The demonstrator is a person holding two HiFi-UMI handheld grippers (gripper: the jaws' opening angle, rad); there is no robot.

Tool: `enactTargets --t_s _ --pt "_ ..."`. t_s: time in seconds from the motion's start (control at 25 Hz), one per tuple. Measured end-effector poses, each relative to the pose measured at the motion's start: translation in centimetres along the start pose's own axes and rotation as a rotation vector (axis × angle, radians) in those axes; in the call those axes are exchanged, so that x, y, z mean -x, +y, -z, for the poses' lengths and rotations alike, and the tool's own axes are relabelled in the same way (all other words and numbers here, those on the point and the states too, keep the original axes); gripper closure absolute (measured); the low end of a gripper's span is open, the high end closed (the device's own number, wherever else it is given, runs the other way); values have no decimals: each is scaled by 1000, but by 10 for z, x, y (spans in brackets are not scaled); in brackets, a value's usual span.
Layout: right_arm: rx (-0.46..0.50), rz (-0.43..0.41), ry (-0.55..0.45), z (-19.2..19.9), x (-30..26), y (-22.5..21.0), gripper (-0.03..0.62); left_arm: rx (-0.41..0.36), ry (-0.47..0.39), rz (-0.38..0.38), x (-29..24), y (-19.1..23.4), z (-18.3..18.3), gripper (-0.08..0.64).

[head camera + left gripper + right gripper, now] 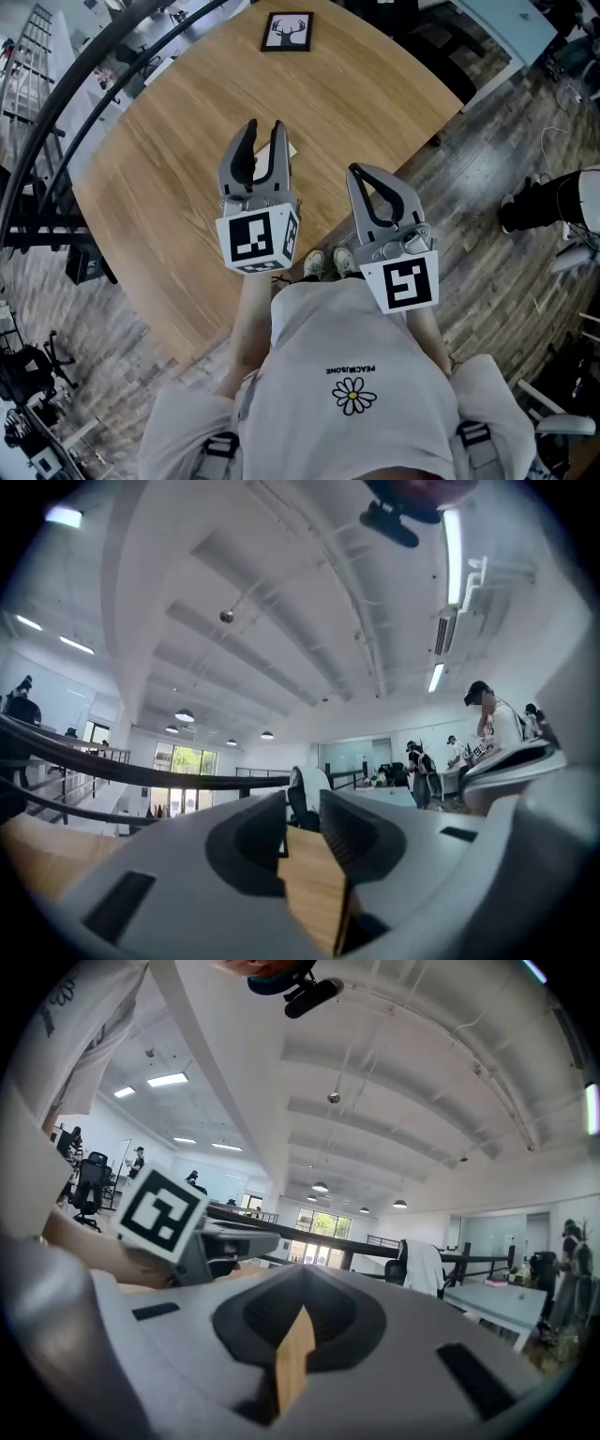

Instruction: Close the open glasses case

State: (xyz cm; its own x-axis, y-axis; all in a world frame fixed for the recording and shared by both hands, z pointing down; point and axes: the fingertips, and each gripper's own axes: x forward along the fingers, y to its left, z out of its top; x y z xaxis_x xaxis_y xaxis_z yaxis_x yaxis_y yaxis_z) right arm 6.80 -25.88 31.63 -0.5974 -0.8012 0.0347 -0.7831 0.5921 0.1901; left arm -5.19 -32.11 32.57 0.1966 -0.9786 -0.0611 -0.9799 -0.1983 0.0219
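In the head view both grippers are held up above the round wooden table [178, 159], pointing level and away from me. My left gripper [264, 127] has a narrow gap between its jaws and nothing in it; its own view shows the left gripper [303, 822] with only table wood in the gap. A small pale object [287, 150] peeks out beside its right finger, and I cannot tell whether it is the glasses case. My right gripper [357, 171] has its tips together and holds nothing; the right gripper [298, 1309] looks the same in its own view.
A framed deer picture [286, 31] lies at the table's far edge. A black curved railing [84, 66] runs along the left. Someone's legs [544, 202] stand on the wood floor at right. An office chair with a white garment [309, 787] is across the room.
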Motion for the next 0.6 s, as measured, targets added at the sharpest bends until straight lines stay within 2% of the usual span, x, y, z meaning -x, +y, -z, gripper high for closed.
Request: enactTargets --t_s 0.08,0.16,0.28,0.48,0.6 --pt "-1 7 4 1 -1 -4 584 -5 -74 -7 22 -15 -10 529" --pt "-7 23 -4 -3 -3 -10 584 -5 -99 1 34 -30 -14 537" --pt "-8 36 -28 -9 -5 -14 584 -7 -89 21 36 -47 -16 541" --pt "92 35 28 -1 -3 -14 584 -36 -99 2 36 -54 -32 541" --pt "51 52 -1 -2 -2 -16 584 -38 -105 -26 39 -46 -37 543"
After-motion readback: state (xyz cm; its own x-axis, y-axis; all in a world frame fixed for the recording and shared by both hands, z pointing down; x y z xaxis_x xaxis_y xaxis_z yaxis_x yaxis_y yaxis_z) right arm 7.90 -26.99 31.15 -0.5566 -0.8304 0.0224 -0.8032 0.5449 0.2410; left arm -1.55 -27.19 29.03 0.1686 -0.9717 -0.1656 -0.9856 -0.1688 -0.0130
